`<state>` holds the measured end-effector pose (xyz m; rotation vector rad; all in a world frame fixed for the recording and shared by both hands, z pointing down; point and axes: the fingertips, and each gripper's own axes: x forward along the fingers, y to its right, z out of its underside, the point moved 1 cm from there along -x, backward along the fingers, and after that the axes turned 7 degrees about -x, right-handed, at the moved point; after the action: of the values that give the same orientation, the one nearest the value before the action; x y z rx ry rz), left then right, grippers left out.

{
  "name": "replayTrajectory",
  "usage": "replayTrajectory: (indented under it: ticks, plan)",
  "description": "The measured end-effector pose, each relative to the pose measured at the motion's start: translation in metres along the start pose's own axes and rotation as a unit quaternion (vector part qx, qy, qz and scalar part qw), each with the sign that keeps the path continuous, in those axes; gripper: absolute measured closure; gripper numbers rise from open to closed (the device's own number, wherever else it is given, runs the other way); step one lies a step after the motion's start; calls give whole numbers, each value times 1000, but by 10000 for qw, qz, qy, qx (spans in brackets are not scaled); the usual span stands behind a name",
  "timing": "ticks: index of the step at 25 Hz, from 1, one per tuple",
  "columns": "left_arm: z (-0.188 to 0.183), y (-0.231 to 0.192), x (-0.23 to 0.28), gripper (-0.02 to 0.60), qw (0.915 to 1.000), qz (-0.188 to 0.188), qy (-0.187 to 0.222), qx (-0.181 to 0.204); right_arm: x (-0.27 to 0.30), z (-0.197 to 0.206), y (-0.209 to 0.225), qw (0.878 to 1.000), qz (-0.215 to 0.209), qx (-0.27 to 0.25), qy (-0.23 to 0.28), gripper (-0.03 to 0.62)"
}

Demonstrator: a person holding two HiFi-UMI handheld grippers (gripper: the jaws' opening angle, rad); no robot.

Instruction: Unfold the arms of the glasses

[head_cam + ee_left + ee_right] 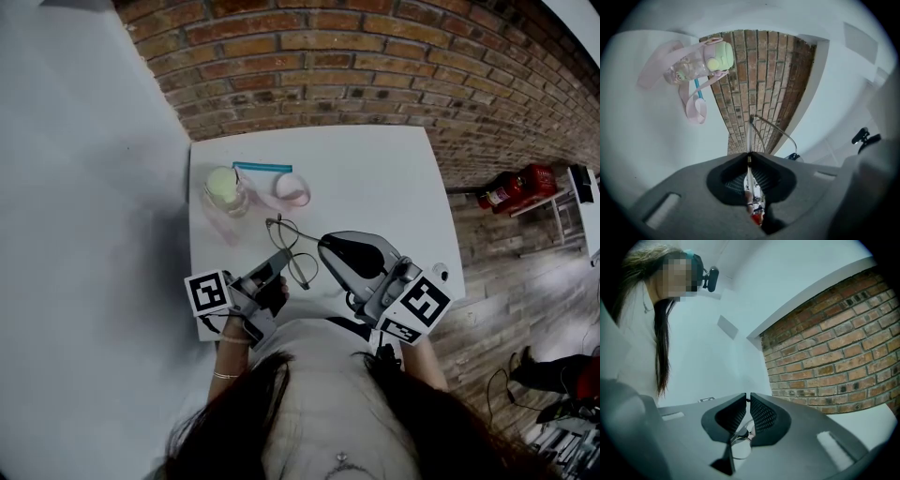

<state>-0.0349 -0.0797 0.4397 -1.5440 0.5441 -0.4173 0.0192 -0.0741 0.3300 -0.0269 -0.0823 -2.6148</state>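
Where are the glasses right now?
The glasses are near the middle of the head view, over the white table, pinched in the left tool, with the right tool on their right and the green-lidded bottle farther back.

- Head camera: steeply down over your white square table.
- Both gripper cameras: close behind jaws, sharing the red brick wall.

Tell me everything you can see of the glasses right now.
The glasses are thin, metal-looking wire frames with clear lenses, held above the white table. The left gripper is shut on the frame edge-on, with one arm curving outward. The right gripper pinches them from the other side.
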Motion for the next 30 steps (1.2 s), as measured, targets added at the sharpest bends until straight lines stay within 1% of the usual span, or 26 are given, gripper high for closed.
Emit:
replayTrajectory:
  ticks: [23,30]
  plan:
    - [22,-4,10,560,9978,-184,-631,74,-13,-15,27,9986,405,163,312,559]
    - [28,-5,12,560,9964,-181,-825,67,-16,-16,34,9978,489,236,380,559]
